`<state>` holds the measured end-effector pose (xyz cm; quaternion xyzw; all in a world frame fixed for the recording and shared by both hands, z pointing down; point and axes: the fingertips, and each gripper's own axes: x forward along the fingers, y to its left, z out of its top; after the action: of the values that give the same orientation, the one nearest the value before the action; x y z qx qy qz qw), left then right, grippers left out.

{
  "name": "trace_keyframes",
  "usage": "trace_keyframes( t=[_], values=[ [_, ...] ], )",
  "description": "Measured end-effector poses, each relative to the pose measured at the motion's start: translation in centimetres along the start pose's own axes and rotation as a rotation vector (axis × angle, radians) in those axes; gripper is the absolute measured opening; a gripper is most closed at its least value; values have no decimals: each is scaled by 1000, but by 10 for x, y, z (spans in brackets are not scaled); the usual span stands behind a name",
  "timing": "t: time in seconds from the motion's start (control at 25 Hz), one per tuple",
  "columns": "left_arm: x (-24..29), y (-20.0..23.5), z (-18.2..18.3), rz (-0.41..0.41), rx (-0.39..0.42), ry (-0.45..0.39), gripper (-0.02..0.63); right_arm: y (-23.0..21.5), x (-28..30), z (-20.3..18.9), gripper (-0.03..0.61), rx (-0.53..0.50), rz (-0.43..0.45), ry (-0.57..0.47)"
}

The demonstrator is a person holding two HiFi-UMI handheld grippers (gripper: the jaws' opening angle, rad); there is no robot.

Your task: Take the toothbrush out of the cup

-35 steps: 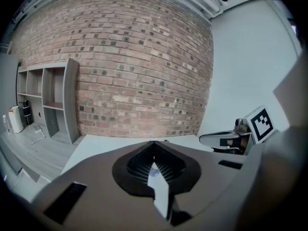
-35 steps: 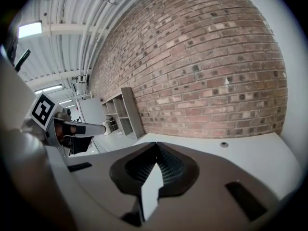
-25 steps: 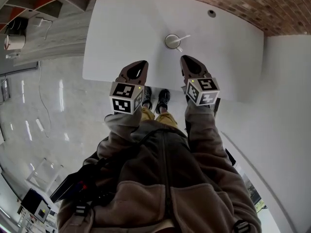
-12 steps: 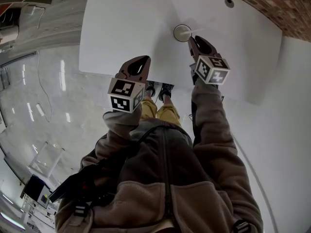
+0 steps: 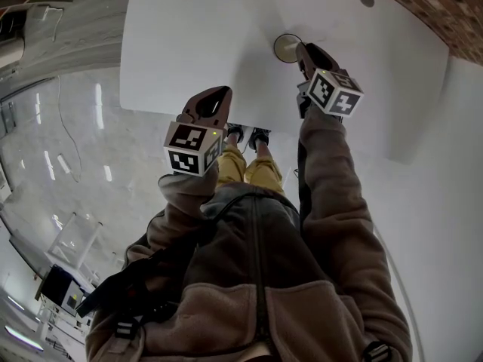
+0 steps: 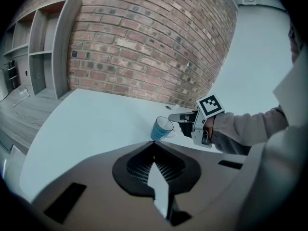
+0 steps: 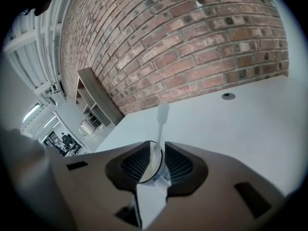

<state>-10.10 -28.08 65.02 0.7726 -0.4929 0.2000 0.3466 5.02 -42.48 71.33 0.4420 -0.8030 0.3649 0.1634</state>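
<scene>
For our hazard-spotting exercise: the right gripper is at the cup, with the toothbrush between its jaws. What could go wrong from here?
1. The cup stands free on the table, and the left gripper hangs away from it, so a slanted pull on the toothbrush could tip or drag it.
2. The right gripper has its jaws flanking the thin handle close to the rim. A firm clamp isn't evident, so it might slip, or a jaw might catch the rim.

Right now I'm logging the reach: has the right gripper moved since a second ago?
Yes. The right gripper has gone forward over the table to the cup; a second ago it hung short of it, nearer the table's edge.
</scene>
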Motion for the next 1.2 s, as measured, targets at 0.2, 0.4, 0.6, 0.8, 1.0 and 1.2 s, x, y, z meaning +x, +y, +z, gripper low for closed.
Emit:
trace_keyframes(
  t=[0.2, 0.4, 0.6, 0.8, 1.0, 1.2],
  values=[
    [-1, 4, -5, 8, -8, 10, 3, 0, 9, 0, 78, -61, -19, 5],
    [-3, 6, -6, 18, -10, 7, 3, 7, 3, 8, 51, -154, -10, -54],
    [-12, 2, 3, 20, -3, -11, 3, 28, -17, 19, 49, -215, 31, -85],
    [-23, -12, 33, 10, 36, -89, 3, 59, -61, 51, 49, -330, 36, -179],
    [-47, -39, 86, -10, 116, -225, 3, 103, -122, 96, 49, -432, 17, -299],
    [-94, -75, 144, -33, 198, -394, 3, 145, -186, 131, 48, -468, -8, -406]
  ],
)
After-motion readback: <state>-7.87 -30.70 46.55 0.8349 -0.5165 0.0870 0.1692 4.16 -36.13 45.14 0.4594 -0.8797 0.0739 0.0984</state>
